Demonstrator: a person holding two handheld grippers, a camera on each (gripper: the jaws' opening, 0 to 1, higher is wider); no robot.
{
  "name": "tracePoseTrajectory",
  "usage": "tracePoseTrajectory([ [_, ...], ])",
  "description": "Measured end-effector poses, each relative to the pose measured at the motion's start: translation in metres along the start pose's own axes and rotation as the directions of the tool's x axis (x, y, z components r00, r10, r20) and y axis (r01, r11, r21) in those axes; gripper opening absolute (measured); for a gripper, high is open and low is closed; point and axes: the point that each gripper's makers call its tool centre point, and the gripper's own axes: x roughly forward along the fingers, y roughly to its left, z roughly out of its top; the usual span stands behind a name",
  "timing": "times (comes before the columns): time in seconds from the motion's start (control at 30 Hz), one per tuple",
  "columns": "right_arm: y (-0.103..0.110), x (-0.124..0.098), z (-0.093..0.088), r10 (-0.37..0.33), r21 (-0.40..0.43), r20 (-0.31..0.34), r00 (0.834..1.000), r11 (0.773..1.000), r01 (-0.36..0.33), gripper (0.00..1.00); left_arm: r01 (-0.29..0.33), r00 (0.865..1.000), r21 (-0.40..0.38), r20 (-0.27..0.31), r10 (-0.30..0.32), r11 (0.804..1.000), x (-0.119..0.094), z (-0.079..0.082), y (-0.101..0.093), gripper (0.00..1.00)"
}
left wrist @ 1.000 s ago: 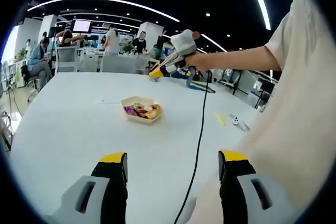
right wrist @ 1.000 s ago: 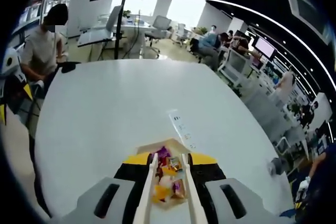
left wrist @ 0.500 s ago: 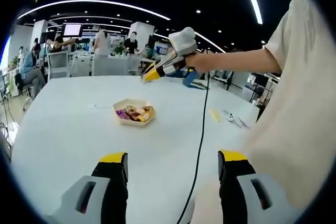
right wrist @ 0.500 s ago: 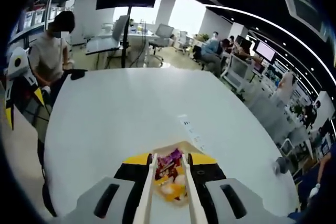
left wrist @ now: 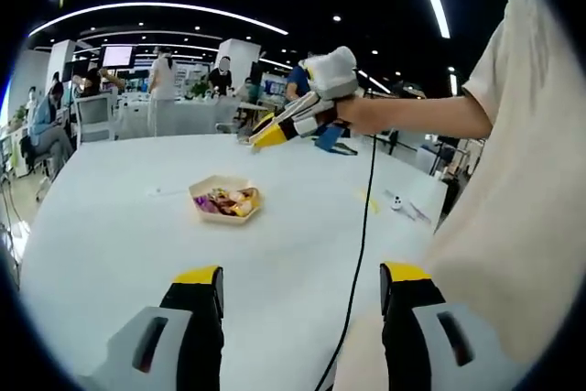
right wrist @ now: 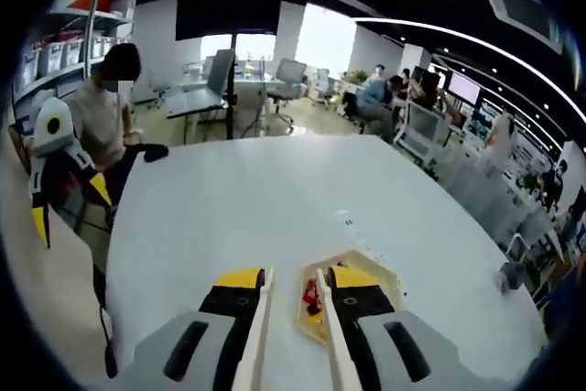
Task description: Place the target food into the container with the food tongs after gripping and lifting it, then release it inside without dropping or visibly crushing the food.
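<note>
Container [left wrist: 225,200] of food mid-desk [left wrist: 110,235], open office behind

Left gripper [left wrist: 302,283] wide; right gripper [right wrist: 293,283] pinching food tongs [right wrist: 261,336], tips narrowly apart

Left gripper [left wrist: 300,299] fingers spread wide; right gripper [right wrist: 291,304] narrowly parted.

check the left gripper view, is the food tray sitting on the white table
Yes, the food tray rests flat on the white table, out beyond the open left gripper.

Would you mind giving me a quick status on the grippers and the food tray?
Left gripper open, empty. Right gripper holding tongs, raised above the table. Food tray on table, filled. Cable trails across the table.
</note>
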Motion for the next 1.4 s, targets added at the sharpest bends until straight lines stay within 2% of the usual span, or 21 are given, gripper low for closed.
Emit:
tracePoseTrajectory([
  [0.4, 0.037, -0.02, 0.0, 0.084, 0.1, 0.088, 0.993, 0.991, -0.093, 0.27, 0.006, 1.0, 0.021, -0.003, -0.006, 1.0, 0.005, 0.005, -0.005, 0.69],
  [0.67, 0.066, -0.035, 0.0, 0.15, 0.117, 0.131, 0.98, 0.979, -0.165, 0.28, 0.021, 1.0, 0.036, -0.006, -0.021, 0.999, 0.01, 0.008, -0.011, 0.68],
  [0.97, 0.087, -0.044, 0.004, 0.2, 0.124, 0.18, 0.963, 0.967, -0.224, 0.28, 0.041, 0.999, 0.049, -0.014, -0.04, 0.998, 0.014, 0.009, -0.016, 0.66],
  [1.13, 0.101, -0.052, 0.013, 0.25, 0.128, 0.231, 0.94, 0.95, -0.284, 0.28, 0.051, 0.998, 0.063, -0.024, -0.05, 0.997, 0.015, 0.011, -0.019, 0.65],
  [1.2, 0.109, -0.056, 0.017, 0.284, 0.127, 0.258, 0.923, 0.937, -0.324, 0.28, 0.058, 0.998, 0.064, -0.02, -0.057, 0.996, 0.016, 0.013, -0.02, 0.64],
  [1.3, 0.116, -0.058, 0.017, 0.309, 0.12, 0.266, 0.913, 0.929, -0.349, 0.28, 0.065, 0.998, 0.066, -0.014, -0.064, 0.996, 0.018, 0.016, -0.021, 0.63],
  [1.4, 0.126, -0.063, 0.018, 0.348, 0.118, 0.284, 0.893, 0.912, -0.393, 0.28, 0.065, 0.998, 0.077, -0.006, -0.065, 0.995, 0.019, 0.022, -0.02, 0.61],
])
